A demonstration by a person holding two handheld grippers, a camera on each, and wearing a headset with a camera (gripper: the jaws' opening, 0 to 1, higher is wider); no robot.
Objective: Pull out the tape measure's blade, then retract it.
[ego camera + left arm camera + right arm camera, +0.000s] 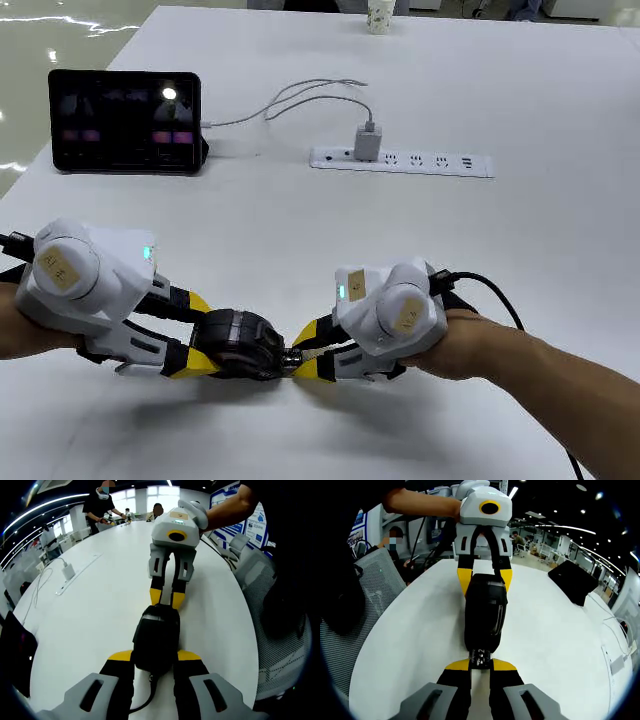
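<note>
A black tape measure lies low over the white table, held between the two grippers. My left gripper is shut on its body from the left, and in the left gripper view the case sits between the yellow fingertips. My right gripper meets it from the right, shut on the blade's end hook at the case mouth. Almost no blade shows outside the case. The grippers face each other, tips nearly touching.
A dark tablet stands at the back left. A white power strip with a charger and cable lies mid-table, and a paper cup sits at the far edge. A mesh chair stands beside the table.
</note>
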